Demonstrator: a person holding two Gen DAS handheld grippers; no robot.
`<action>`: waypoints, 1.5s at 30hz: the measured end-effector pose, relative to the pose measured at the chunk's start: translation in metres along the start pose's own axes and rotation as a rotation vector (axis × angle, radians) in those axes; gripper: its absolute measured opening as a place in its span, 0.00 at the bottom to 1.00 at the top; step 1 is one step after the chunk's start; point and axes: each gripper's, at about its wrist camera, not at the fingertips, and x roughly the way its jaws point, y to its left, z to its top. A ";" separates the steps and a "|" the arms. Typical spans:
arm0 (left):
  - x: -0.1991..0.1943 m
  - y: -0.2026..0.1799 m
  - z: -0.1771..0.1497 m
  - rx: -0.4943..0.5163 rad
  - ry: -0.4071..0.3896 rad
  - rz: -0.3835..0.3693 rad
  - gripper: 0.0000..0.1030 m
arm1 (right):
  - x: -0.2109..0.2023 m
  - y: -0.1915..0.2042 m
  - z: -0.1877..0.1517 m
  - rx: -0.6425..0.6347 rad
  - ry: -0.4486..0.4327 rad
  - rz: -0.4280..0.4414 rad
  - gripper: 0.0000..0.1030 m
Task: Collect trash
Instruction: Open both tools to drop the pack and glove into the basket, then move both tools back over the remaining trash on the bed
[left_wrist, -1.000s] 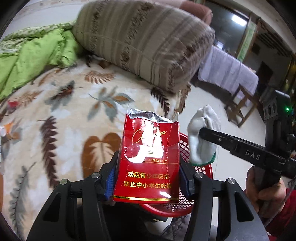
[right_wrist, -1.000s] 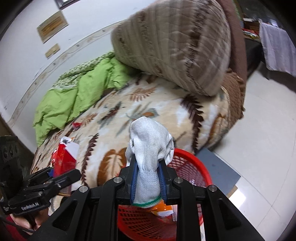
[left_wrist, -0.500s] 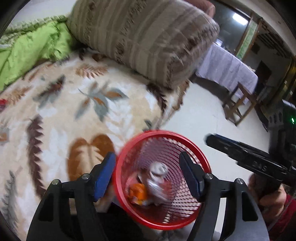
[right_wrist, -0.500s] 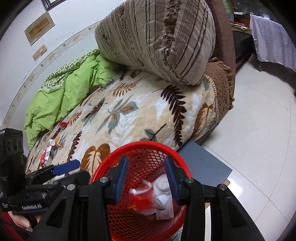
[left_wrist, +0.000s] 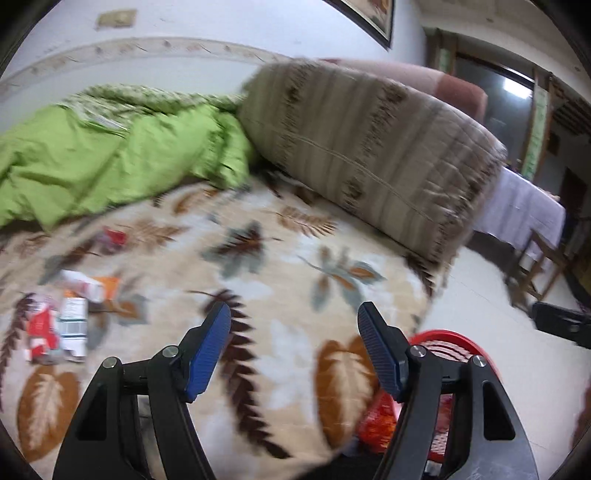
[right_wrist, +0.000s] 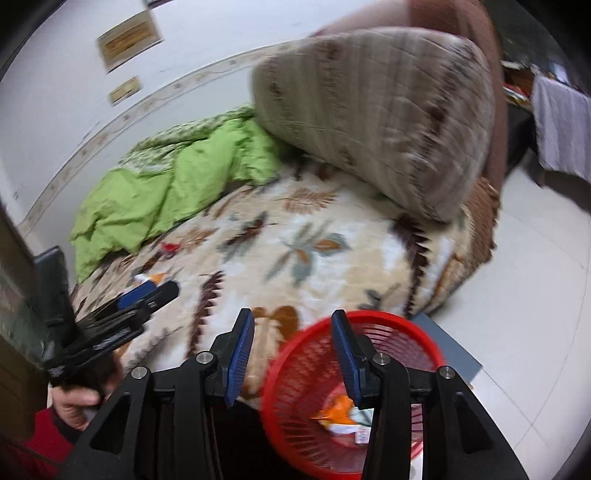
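My left gripper (left_wrist: 293, 319) is open and empty above the leaf-patterned bed cover. My right gripper (right_wrist: 293, 325) is open and empty above the near rim of the red mesh basket (right_wrist: 399, 328), which stands on the floor by the bed and holds orange and white trash (right_wrist: 341, 417). The basket also shows at the lower right of the left wrist view (left_wrist: 454, 341). Several pieces of trash lie on the bed at the left: a red and white pack (left_wrist: 40, 328), a white carton (left_wrist: 74, 325), an orange and white wrapper (left_wrist: 94, 286) and a small red scrap (left_wrist: 114, 236). The left gripper also shows in the right wrist view (right_wrist: 147, 295).
A green quilt (left_wrist: 110, 155) is bunched at the back of the bed. A big striped brown pillow (left_wrist: 369, 147) lies at the back right. A grey mat (right_wrist: 458, 354) lies under the basket on the white tile floor (right_wrist: 535, 258). A wooden chair (left_wrist: 543, 266) stands far right.
Both grippers let go of their loads, the red pack and the white glove, into the basket, then lifted and swung left toward the bed. Both views are blurred by motion.
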 end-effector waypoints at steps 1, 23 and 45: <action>-0.003 0.007 -0.001 -0.011 -0.013 0.016 0.68 | 0.000 0.011 0.001 -0.017 0.007 -0.002 0.48; -0.008 0.096 -0.033 -0.165 -0.019 0.135 0.68 | 0.022 0.058 -0.004 0.006 0.115 -0.032 0.48; -0.069 0.239 -0.028 -0.415 -0.088 0.437 0.68 | 0.051 0.115 -0.007 -0.080 0.184 0.047 0.48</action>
